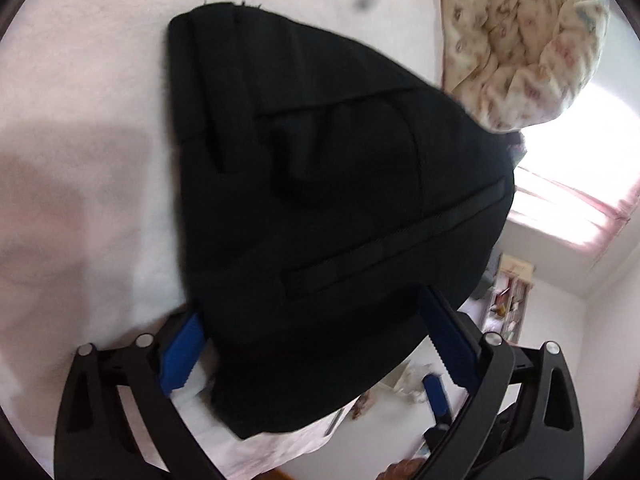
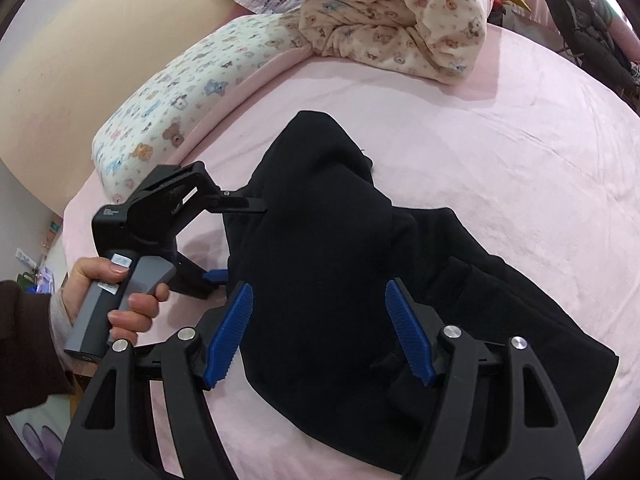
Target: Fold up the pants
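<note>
Right gripper (image 2: 320, 332) hangs over the pants (image 2: 340, 280), jaws wide, pads clear of the cloth, holding nothing. Left gripper (image 1: 316, 344): jaws spread, pants edge draped between the pads; in the right wrist view one finger runs into a raised fold, so whether it pinches I can't tell. Pants lie bunched mid-bed (image 2: 500, 140), partly lifted at the left gripper side, well short of the quilt (image 2: 380, 20). Looks like thick soft knit: limp, moderate weight, no stiffness, will sag and drag. Best hold is probably waistband or cuff hem, both layers together, not mid-panel.
</note>
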The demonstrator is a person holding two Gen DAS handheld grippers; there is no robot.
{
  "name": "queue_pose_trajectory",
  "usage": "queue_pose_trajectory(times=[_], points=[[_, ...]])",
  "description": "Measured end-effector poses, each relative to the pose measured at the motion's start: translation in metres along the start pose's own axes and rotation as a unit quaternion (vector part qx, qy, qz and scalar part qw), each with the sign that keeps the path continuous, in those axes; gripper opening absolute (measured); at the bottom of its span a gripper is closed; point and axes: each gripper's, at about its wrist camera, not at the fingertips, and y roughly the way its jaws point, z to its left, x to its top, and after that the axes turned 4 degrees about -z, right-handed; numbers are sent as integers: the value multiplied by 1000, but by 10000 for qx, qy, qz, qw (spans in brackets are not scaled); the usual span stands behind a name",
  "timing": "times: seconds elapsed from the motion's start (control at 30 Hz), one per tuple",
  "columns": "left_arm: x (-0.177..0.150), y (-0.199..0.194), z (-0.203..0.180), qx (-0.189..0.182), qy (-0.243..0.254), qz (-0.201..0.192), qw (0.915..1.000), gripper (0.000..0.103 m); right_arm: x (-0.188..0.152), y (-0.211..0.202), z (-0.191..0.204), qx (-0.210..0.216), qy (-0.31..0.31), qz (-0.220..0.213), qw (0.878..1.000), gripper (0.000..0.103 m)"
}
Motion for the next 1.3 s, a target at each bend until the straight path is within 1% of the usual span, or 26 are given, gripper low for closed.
queue_pose_trajectory(times=[0.07,0.13,0.17,0.2,0.23,0.27,0.3,0.33,0.37,0.53,0.6,0.63,0.73,0.77,0.83,0.93,0.97,1.0,1.03,1.1,1.13,1.17,1.2,1.23,1.27,1.3], points=[[3,6,5,-111,-204,148,9996,97,-3,0,-4,-5,102,-4,9999,71],[8,12,0,-111,-202,172,9996,95,-5,2,-6,11,195,42,9998,71],[9,15,-3,-224,-162,130,9995,79,-6,2,-6,42,222,59,9997,71],[8,13,-3,-363,-127,78,9992,70,-8,2,-4,47,199,63,9998,71],[6,12,-9,-402,-26,-57,9992,63,-9,2,-3,43,152,74,9998,71],[5,11,-13,-467,97,-165,9987,48,-11,2,-1,51,97,93,9999,71],[1,8,-16,-462,240,-290,9982,38,-12,2,-1,59,81,103,9999,71],[-2,5,-18,-461,336,-456,9973,24,-13,3,-2,60,79,117,9999,71],[-5,2,-20,-479,385,-584,9964,21,-14,3,-3,52,97,138,9998,71],[-22,-17,-27,-525,529,-1116,9909,17,-14,-2,-12,18,264,51,9996,71],[-36,-29,-36,-514,760,-1418,9856,16,-15,-5,-18,-31,292,20,9996,71],[-45,-38,-43,-473,889,-1640,9813,16,-15,-6,-20,-47,319,15,9995,71],[-65,-52,-57,-319,983,-2158,9710,16,-20,-11,-32,-112,537,-15,9985,71],[-77,-59,-62,-158,1009,-2428,9647,16,-21,-13,-37,-163,640,-36,9978,71],[-91,-66,-69,124,1091,-2716,9561,16,-27,-18,-50,-268,920,-84,9954,71],[-120,-72,-92,710,1622,-3122,9334,16,-41,-27,-73,-495,1328,-97,9899,71],[-131,-71,-104,970,1973,-3235,9203,16,-49,-32,-84,-605,1506,-101,9867,71],[-140,-69,-115,1155,2243,-3300,9097,16,-55,-36,-92,-690,1640,-105,9840,71],[-144,-66,-123,1250,2428,-3330,9025,16,-62,-41,-102,-785,1800,-108,9805,71],[-164,-54,-148,1618,3222,-3372,8697,16,-78,-53,-121,-972,2123,-119,9723,71],[-175,-45,-160,1800,3704,-3370,8467,17,-86,-59,-131,-1079,2247,-125,9684,71],[-195,-29,-177,2035,4464,-3310,8061,17,-97,-68,-144,-1227,2420,-138,9624,71],[-214,-14,-187,2167,5054,-3232,7701,17,-105,-76,-153,-1337,2545,-150,9577,71],[-242,10,-197,2338,5928,-3044,7080,17,-113,-83,-163,-1440,2684,-160,9523,71],[-262,28,-199,2420,6520,-2861,6592,17,-122,-90,-173,-1542,2833,-165,9464,71],[-284,51,-198,2448,7106,-2554,6082,17,-135,-100,-186,-1690,3051,-173,9371,71]])
